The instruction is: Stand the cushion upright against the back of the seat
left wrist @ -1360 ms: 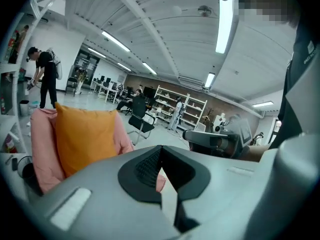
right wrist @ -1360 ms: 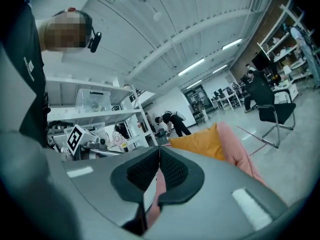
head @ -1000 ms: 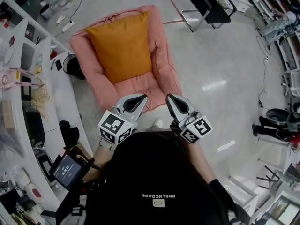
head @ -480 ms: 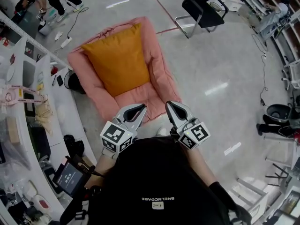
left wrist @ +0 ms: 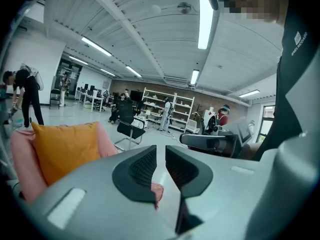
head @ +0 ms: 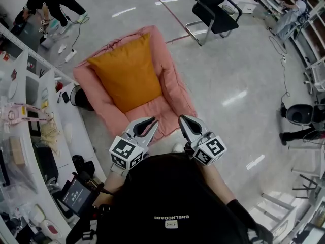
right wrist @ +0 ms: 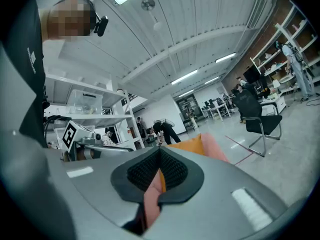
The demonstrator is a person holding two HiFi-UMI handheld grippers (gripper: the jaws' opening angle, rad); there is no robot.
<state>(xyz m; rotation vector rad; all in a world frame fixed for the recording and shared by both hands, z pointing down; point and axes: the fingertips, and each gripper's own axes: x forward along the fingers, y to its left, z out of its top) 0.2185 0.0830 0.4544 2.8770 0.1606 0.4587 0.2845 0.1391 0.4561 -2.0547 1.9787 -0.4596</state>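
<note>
Left claw [left wrist: 160, 150]: jaws a narrow slit apart, nothing in the gap. Right claw [right wrist: 160, 153]: tips together, holding nothing. The pink and orange sliver behind its pads is the seat and cushion further off.

Both claws sit on the near side of the pink seat [head: 175, 85] and clear of it. In head view they cover its near edge, and the person's torso hides the floor below them.

The orange cushion [head: 124, 70] stands upright against the seat back, far and left of the claws.
- Left gripper view: the claw body cuts off the cushion's lower part.
- Right gripper view: only its top corner shows over the jaws.

Black chair [head: 216, 6] far right, cropped at the top edge. Clutter on the desk [head: 23, 184] at left is too small to name.
</note>
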